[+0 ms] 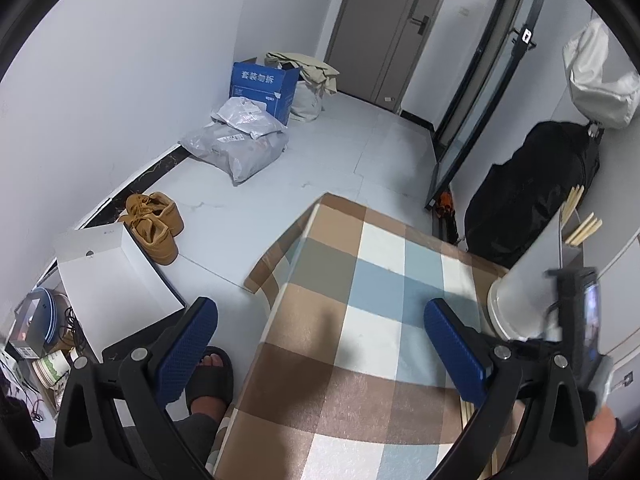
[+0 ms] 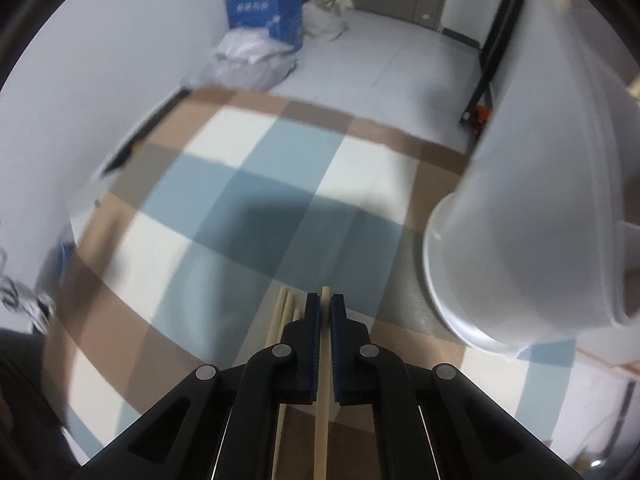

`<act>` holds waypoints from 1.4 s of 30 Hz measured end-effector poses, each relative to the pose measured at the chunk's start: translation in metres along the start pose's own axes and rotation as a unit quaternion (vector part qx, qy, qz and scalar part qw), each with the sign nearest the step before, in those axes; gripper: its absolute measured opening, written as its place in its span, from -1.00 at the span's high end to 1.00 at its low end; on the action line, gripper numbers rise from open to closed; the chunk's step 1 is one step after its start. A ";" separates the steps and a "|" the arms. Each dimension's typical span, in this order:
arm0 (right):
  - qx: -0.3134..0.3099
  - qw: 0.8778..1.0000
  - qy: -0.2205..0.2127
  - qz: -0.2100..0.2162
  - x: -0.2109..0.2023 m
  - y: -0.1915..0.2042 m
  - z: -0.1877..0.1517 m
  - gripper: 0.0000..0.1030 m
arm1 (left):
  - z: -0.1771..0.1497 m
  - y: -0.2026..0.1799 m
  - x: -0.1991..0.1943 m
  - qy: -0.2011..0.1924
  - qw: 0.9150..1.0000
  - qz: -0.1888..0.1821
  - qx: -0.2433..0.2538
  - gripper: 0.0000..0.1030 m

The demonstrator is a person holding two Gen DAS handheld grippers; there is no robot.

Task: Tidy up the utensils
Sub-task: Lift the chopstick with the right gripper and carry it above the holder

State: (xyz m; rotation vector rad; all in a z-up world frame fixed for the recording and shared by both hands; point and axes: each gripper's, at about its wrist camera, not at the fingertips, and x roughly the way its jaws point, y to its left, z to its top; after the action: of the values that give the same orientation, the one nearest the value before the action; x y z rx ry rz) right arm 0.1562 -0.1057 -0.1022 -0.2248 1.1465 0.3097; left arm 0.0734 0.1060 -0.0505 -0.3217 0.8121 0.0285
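Chopstick pinched by right tool | left tool spread | cup beside

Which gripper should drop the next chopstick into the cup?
Right. The right gripper is already shut on a chopstick, with the cup close beside it. The left gripper is open and empty over the tablecloth.

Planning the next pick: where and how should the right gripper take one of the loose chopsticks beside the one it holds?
Grip its shaft behind the tip, from above, jaws across it. The loose chopsticks lie flat on the checked cloth, left of the right gripper, now shut on one chopstick.
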 end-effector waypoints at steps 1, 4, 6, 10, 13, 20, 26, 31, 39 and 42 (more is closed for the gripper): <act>0.011 1.000 -0.012 0.006 -0.007 -0.004 -0.001 0.93 | -0.001 -0.002 0.001 0.006 1.000 -0.004 0.005 -0.95; 0.044 0.997 -0.051 0.033 -0.035 -0.016 -0.010 0.93 | -0.007 -0.012 0.009 0.037 0.999 -0.024 0.027 -0.95; 0.068 0.994 -0.077 0.047 -0.054 -0.028 -0.020 0.93 | -0.013 -0.021 0.015 0.062 0.996 -0.037 0.048 -0.95; 0.141 0.978 -0.127 0.082 -0.082 -0.056 -0.035 0.93 | -0.029 -0.046 0.024 0.103 0.988 -0.057 0.095 -0.95; 0.219 0.956 -0.154 0.118 -0.093 -0.088 -0.052 0.93 | -0.043 -0.062 0.031 0.139 0.981 -0.067 0.119 -0.95; 0.344 0.904 -0.191 0.169 -0.093 -0.142 -0.094 0.93 | -0.062 -0.088 0.040 0.185 0.970 -0.055 0.145 -0.95; 0.354 0.893 -0.215 0.178 -0.103 -0.157 -0.108 0.93 | -0.075 -0.100 0.041 0.201 0.963 -0.029 0.179 -0.95; 0.343 0.894 -0.228 0.176 -0.111 -0.158 -0.114 0.93 | -0.078 -0.095 0.050 0.220 0.957 0.003 0.187 -0.95; 0.323 0.896 -0.247 0.179 -0.120 -0.153 -0.115 0.93 | -0.078 -0.104 0.053 0.237 0.955 0.001 0.178 -0.95; 0.316 0.897 -0.252 0.178 -0.123 -0.151 -0.114 0.93 | -0.080 -0.112 0.057 0.239 0.952 0.022 0.191 -0.96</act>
State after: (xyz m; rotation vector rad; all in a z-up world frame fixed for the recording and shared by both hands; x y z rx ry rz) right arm 0.0659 -0.3004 -0.0316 0.6195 0.7094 0.2784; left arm 0.0725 -0.0292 -0.1119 0.0640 1.2825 -0.1698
